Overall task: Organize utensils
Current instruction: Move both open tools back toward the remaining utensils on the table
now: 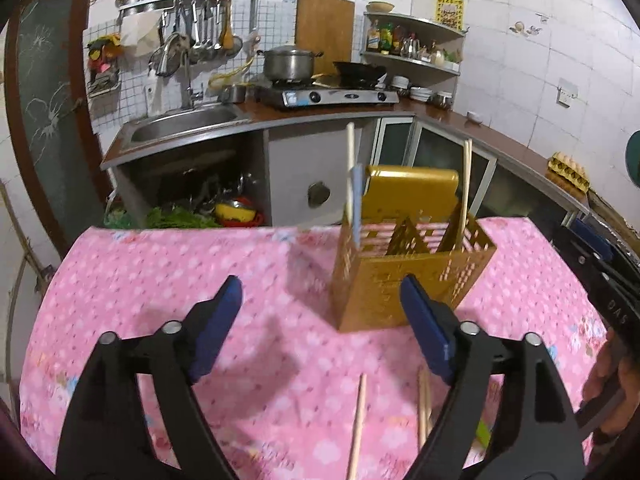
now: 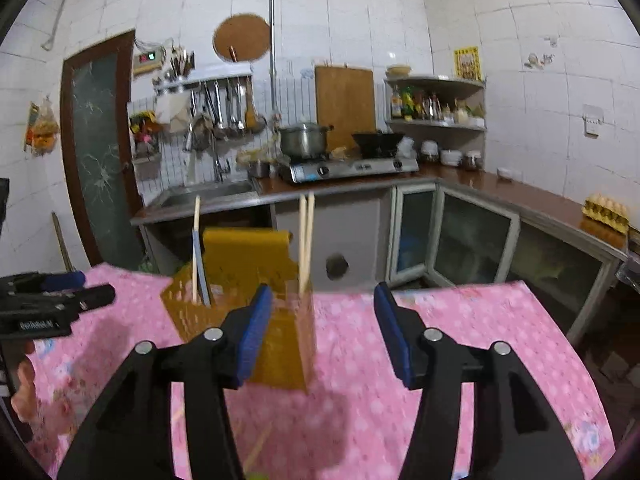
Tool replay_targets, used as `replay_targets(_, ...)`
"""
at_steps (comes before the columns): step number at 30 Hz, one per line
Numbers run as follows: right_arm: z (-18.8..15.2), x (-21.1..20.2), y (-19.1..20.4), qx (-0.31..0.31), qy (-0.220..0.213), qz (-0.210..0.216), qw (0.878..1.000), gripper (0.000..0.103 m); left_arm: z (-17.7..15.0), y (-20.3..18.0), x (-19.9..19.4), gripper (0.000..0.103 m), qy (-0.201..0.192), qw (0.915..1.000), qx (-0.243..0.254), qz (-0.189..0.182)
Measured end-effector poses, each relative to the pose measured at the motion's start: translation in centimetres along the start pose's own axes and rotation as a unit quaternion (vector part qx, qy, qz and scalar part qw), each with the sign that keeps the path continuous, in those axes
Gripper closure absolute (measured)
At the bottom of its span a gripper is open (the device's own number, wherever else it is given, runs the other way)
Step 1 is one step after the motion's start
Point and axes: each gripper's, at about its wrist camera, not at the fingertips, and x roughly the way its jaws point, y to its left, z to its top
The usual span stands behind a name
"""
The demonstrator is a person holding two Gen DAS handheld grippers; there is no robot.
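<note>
A gold perforated utensil holder stands on the pink tablecloth. One chopstick and a blue-handled utensil stand in its left compartment, a chopstick pair in its right one. Loose chopsticks lie on the cloth near me, between the left gripper's fingers. My left gripper is open and empty, just before the holder. In the right wrist view the holder sits left of centre. My right gripper is open and empty above the cloth. The left gripper shows at that view's left edge.
Behind the table is a kitchen counter with a sink, a gas stove with a pot and a wok, and a corner shelf. An egg tray sits on the counter at right. The table's far edge drops off.
</note>
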Motion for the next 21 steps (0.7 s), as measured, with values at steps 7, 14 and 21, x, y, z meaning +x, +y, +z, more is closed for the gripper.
replay_targets(7, -4.7, -0.8, 0.4, -0.01, 0.069, 0.004, 0.998, 0.05, -3.9, 0.1, -0.1, 0.017, 0.027, 0.9995, 0.016, 0.008)
replay_targets(14, -9.3, 0.0, 1.0, -0.005, 0.14, 0.007, 0.99, 0.05, -7.2, -0.4, 1.9, 0.017, 0.073, 0.9971, 0.02, 0.002)
replay_targets(21, -12.7, 0.5, 2.3, -0.015, 0.186, 0.009, 0.982, 0.05, -10.2, -1.0, 3.9, 0.017, 0.113, 0.9932, 0.029, 0.0)
